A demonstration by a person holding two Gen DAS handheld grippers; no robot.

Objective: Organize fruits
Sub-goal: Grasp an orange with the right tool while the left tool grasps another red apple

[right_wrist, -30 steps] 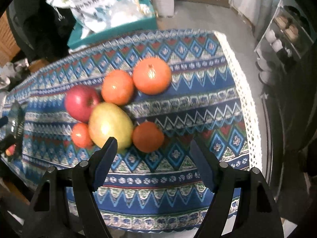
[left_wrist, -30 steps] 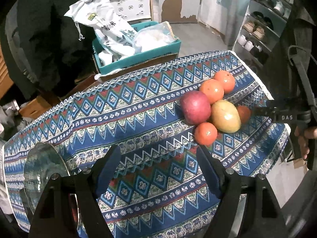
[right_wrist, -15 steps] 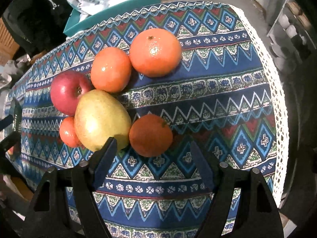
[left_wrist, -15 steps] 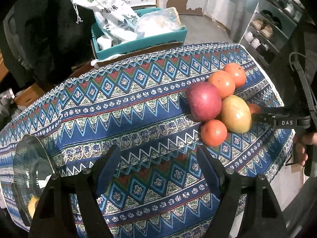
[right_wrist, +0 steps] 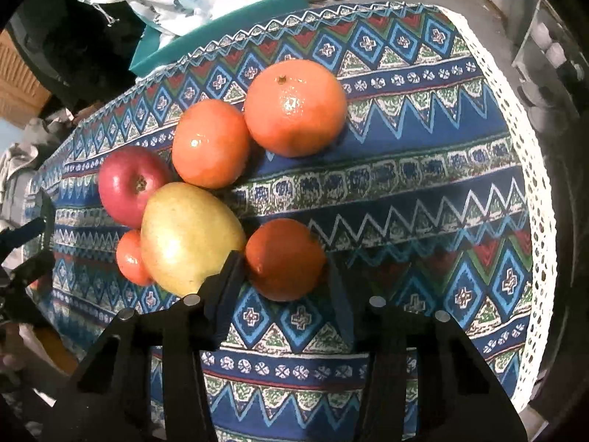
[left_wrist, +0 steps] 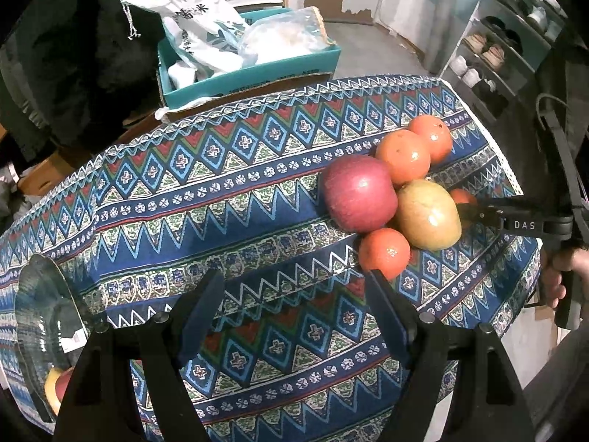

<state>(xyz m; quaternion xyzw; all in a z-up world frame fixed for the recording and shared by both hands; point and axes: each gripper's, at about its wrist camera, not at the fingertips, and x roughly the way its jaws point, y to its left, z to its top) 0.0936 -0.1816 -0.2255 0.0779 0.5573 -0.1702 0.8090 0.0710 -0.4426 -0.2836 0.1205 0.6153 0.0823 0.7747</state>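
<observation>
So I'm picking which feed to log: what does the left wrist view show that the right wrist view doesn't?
Only the left wrist view shows the glass bowl at the table's left end, with some fruit in it, and the open left gripper over bare cloth.

Only the right wrist view shows the right gripper closing around the dark orange, and the cloth's white lace edge.

Both show the red apple, the yellow-green fruit, three more oranges and the teal box.
</observation>
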